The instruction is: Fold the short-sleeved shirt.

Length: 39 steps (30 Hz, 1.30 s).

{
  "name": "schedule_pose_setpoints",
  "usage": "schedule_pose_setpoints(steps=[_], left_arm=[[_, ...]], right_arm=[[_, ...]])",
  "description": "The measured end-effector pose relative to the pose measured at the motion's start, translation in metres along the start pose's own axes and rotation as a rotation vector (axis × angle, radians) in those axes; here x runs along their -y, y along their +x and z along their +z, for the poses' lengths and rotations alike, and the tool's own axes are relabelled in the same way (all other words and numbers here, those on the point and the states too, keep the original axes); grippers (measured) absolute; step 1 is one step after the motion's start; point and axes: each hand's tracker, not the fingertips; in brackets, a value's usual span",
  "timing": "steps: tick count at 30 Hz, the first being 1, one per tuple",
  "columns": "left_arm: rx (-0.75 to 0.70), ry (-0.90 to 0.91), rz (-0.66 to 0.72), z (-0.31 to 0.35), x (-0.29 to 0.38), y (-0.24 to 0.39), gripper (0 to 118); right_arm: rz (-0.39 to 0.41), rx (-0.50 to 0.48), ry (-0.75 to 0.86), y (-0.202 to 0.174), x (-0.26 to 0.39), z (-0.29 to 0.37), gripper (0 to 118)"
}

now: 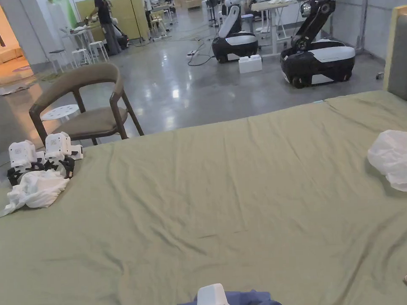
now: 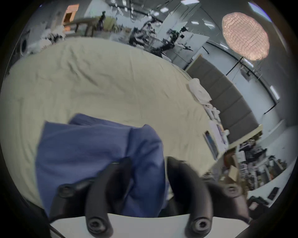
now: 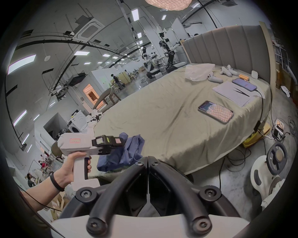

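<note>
- Green sheet (image 1: pixel 242 191) covers a wide bed in a big workshop, with a chair (image 1: pixel 86 105) past its far edge and wheeled machines on the grey floor beyond.
- At the near edge of the bed lies the blue shirt (image 2: pixel 100 153), crumpled in a heap and not yet spread; in the head view it shows as a blue scrap at the bottom edge (image 1: pixel 247 300).
- Above that heap is the left gripper (image 2: pixel 147 162), its jaws standing apart with cloth between them; they look open, not pinching.
- Off the side of the bed, away from the cloth, the right gripper (image 3: pixel 147 158) has its jaws pressed together on nothing.
- As I judge it, the step in hand is getting the shirt out flat before any fold.
- To do that well, take a single layer at a shoulder or hem, not a bunch, so it opens when lifted.
- Bring the right claw in to the matching corner, then draw both apart over the bare middle of the sheet.
- Keep clear of the phone (image 3: pixel 215 111), the papers (image 3: pixel 232 92) and the white bag (image 1: pixel 395 159) on the right side.
- White cloth (image 1: pixel 37 189) and spare grippers (image 1: pixel 42 155) at the far left corner are well apart.
</note>
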Motion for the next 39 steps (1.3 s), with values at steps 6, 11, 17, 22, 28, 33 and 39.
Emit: schedule_pose_setpoints(steps=[6,11,17,22,28,33,39], left_arm=[[-0.004,0.143,0.086,0.038,-0.003,-0.026,10],[0.022,0.049,0.116,0.004,0.012,-0.029,3],[-0.053,0.042,0.036,-0.030,0.029,-0.019,2],[-0.013,0.141,0.025,0.018,0.012,-0.014,42],[-0.020,0.302,0.064,0.105,-0.003,-0.053,78],[0.054,0.220,0.230,0.122,0.004,-0.115,85],[0.061,0.196,0.317,0.098,0.016,-0.149,95]], right_arm=[[-0.028,0.016,-0.046,0.015,0.009,-0.009,0],[-0.013,0.008,-0.063,0.012,0.007,-0.013,0],[-0.010,-0.029,-0.100,0.002,0.007,-0.025,0],[-0.004,-0.202,-0.156,-0.023,-0.010,-0.071,0],[0.085,-0.279,-0.291,-0.066,-0.044,-0.175,0],[0.157,-0.095,-0.426,-0.079,-0.043,-0.265,0],[0.123,-0.025,-0.539,-0.063,-0.033,-0.296,0]])
